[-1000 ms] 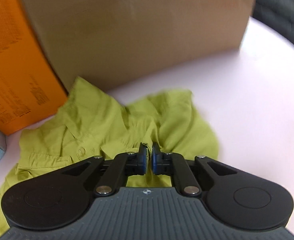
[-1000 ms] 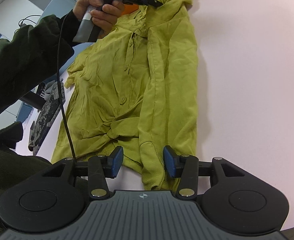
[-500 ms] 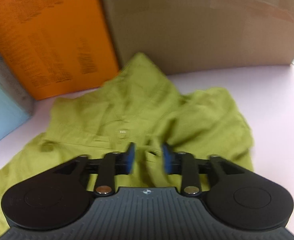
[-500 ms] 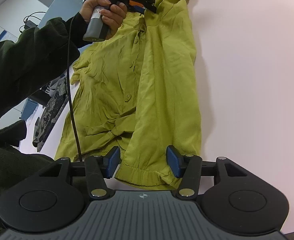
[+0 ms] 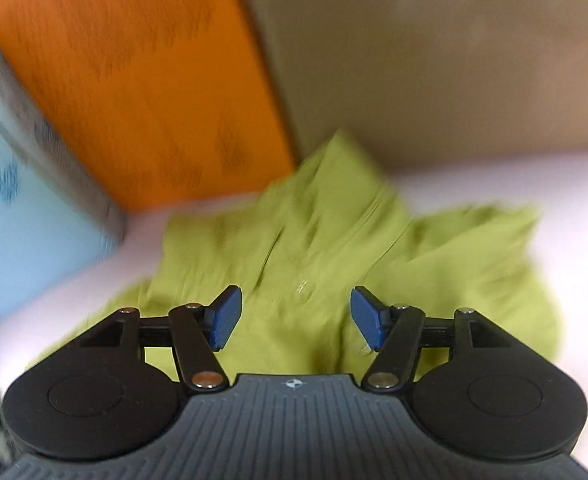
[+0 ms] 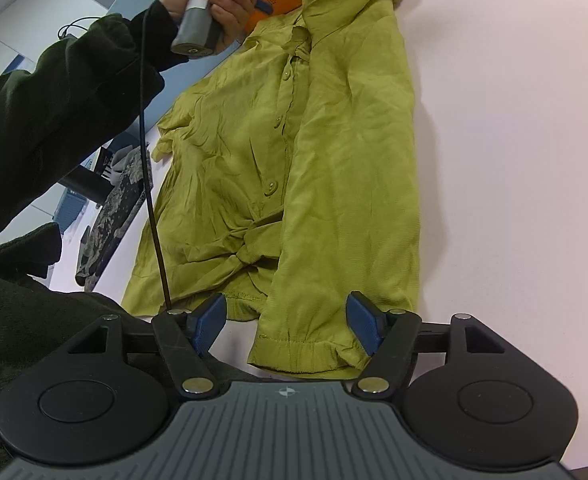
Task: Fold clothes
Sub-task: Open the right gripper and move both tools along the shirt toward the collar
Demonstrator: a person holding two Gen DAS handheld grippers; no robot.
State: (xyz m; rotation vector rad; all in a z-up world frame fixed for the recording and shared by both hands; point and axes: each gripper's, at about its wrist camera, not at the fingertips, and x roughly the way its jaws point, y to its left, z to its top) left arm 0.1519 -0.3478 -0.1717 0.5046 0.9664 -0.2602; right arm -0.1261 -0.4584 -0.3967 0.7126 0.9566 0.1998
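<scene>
A lime-green button shirt [image 6: 326,152] lies lengthwise on the pale pink table [image 6: 514,160], one sleeve folded along its right side, cuff nearest me. My right gripper [image 6: 286,326] is open and empty just above the cuff end. In the left wrist view the shirt's collar end [image 5: 334,248] lies below my left gripper [image 5: 296,314], which is open and empty. The left gripper's handle and the hand holding it [image 6: 210,12] show at the collar in the right wrist view.
An orange box [image 5: 134,80] and a brown cardboard box [image 5: 454,60] stand right behind the collar. A light blue box [image 5: 18,240] is at the left. Camouflage cloth [image 6: 110,216] hangs off the table's left edge.
My left gripper went from shut on the collar area to wide open, letting the shirt go, and swung left. My right gripper stayed open and backed off toward the cuff; the sleeve now lies flatter.
</scene>
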